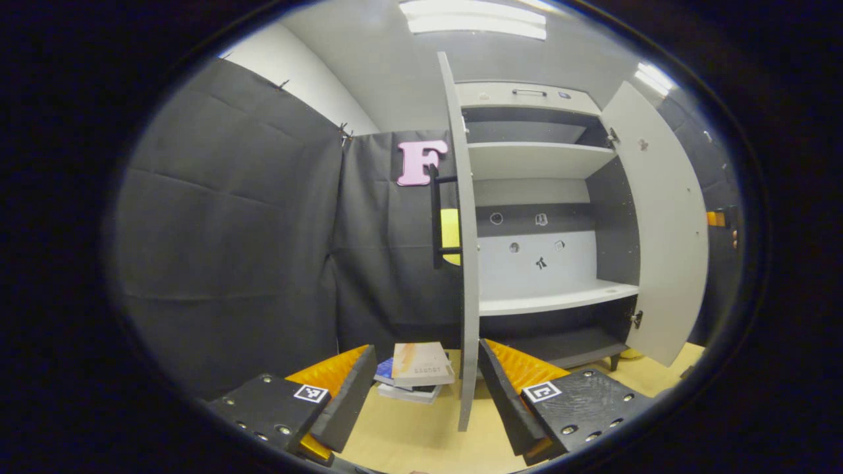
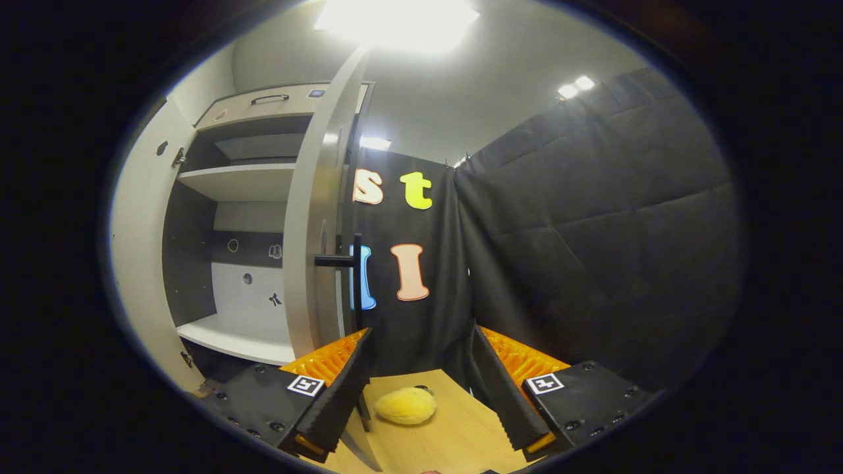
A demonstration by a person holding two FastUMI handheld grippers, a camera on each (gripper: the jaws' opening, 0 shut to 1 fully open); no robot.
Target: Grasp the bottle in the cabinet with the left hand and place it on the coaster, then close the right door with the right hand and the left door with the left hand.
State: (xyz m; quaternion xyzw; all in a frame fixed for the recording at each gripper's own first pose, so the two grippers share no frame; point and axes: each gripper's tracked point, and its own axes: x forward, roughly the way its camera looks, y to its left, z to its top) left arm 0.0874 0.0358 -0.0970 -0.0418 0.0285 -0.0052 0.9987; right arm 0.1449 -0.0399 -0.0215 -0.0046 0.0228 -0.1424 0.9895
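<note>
Wooden table (image 1: pixel 421 441) before my open cabinet (image 1: pixel 546 296); both doors ajar, books (image 1: pixel 418 372) at 12 o'clock; left gripper (image 1: pixel 421 395) and right gripper (image 2: pixel 418 401) spread apart, holding nothing.

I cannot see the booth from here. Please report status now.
Left claw open, empty. Right claw open, empty. Both cabinet doors open: left door, right door. Shelves bare. Books beside left door.

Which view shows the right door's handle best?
The right gripper view: the right door's handle stands in clear profile just ahead. The left gripper view shows the right door from its inner face.
</note>
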